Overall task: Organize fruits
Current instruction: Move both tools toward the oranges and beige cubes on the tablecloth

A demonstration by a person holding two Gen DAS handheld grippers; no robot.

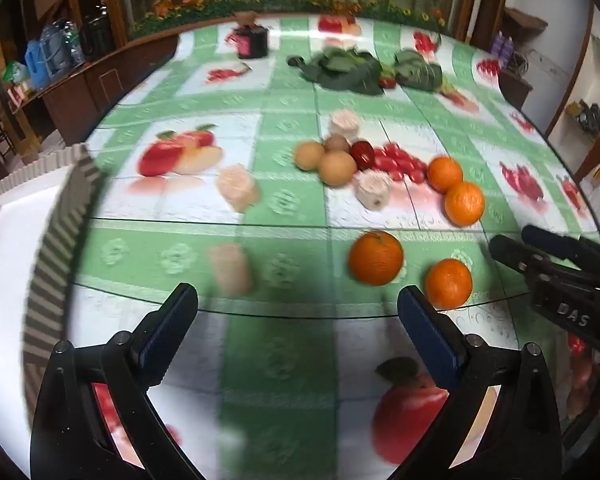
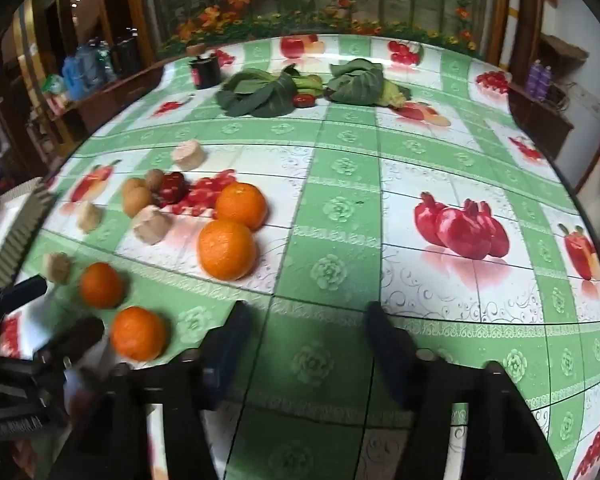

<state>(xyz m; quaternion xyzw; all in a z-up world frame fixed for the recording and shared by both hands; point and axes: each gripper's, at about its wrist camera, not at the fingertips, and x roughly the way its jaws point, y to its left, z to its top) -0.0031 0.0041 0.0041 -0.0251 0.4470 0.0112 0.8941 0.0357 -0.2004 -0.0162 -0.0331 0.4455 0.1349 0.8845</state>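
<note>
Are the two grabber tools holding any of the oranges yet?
No, nothing is held. The left tool and the right tool both stand open above the tablecloth, with no fruit between their fingers; the nearest orange lies untouched.

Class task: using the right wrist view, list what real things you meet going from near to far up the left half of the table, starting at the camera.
Nearest orange → second orange → large orange → dark red fruit → pale foam sleeve → leafy greens → dark jar.
</note>
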